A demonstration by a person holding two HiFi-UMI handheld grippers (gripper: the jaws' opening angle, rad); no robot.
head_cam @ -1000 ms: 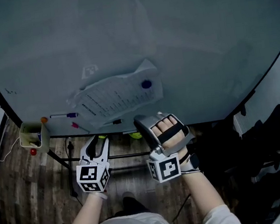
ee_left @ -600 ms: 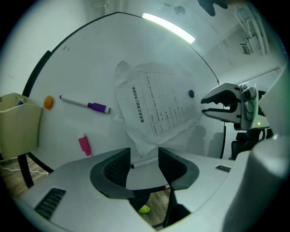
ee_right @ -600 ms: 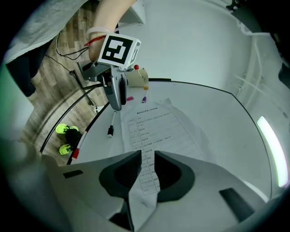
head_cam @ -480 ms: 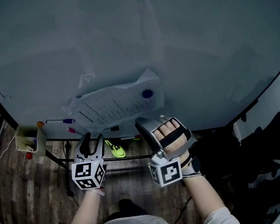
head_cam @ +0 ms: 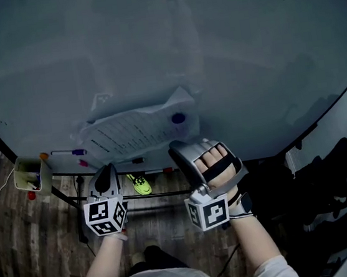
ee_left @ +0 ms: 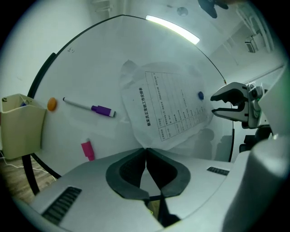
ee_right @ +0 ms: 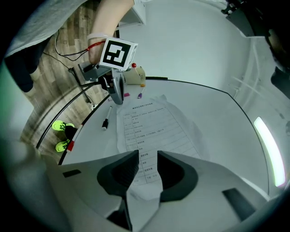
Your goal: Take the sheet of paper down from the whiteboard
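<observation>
The printed sheet of paper (head_cam: 136, 132) hangs crumpled on the whiteboard (head_cam: 226, 53), pinned by a blue magnet (head_cam: 178, 118) near its right edge. My left gripper (head_cam: 106, 172) is level at the sheet's lower left corner, and its jaws are shut with that corner (ee_left: 147, 146) right at their tips (ee_left: 146, 151). My right gripper (head_cam: 176, 148) is at the lower right edge. Its jaws are opening, with the paper's edge (ee_right: 144, 183) running loose between the pads. In the right gripper view the left gripper (ee_right: 118, 100) touches the sheet's (ee_right: 152, 124) far corner.
On the board lie a purple marker (ee_left: 90, 108), a pink piece (ee_left: 87, 149), an orange magnet (ee_left: 52, 103) and a black marker (ee_right: 106, 118). A beige box (head_cam: 28, 174) hangs at the left. Neon shoes (head_cam: 140, 184) sit on the floor below. Dark bags (head_cam: 332, 178) are at the right.
The left gripper's jaws stood apart before and are now shut at the sheet's corner. Both grippers have edged closer to the board's lower edge.
</observation>
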